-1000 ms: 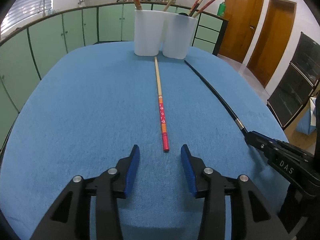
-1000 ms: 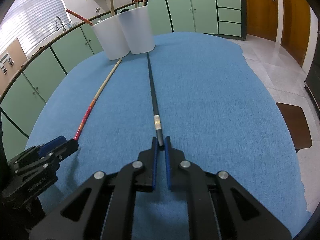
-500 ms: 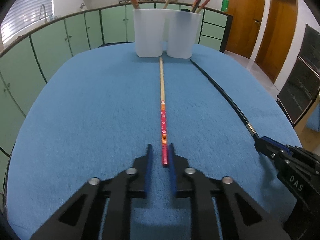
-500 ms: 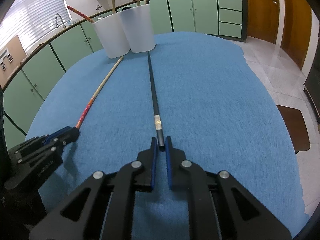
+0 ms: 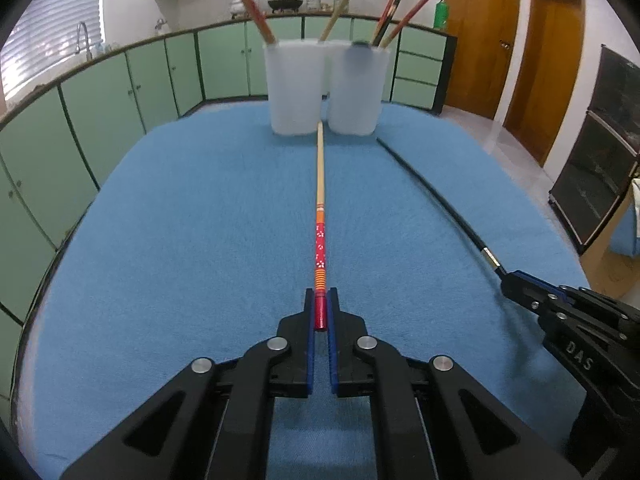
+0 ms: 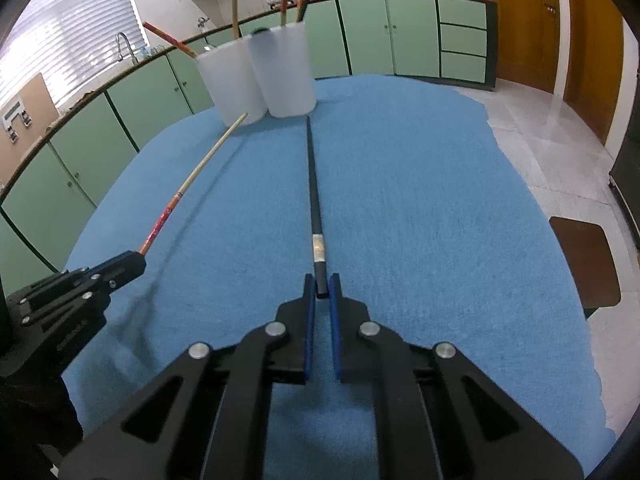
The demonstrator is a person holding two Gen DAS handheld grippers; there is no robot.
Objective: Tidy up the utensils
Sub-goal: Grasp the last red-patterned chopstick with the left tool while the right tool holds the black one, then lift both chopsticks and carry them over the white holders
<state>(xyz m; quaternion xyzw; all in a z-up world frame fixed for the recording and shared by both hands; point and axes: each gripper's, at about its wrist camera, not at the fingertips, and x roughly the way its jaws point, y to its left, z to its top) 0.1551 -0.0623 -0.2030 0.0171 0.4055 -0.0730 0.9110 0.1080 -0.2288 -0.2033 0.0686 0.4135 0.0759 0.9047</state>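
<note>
Cloth (image 5: 180,240), blue, beneath green cabinets (image 5: 132,76); each hand-held gripper pinches a chopstick.

Red floral chopstick (image 5: 320,240), black chopstick (image 6: 315,184), blue cloth (image 5: 200,220).

Two white cups (image 5: 324,88) block the cloth's (image 5: 180,240) far end.

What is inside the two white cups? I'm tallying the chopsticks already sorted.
The left white cup shows two sticks above its rim; the right white cup shows three, plus a small dark object at its rim. The frosted walls hide their lower ends and anything shorter inside.
</note>
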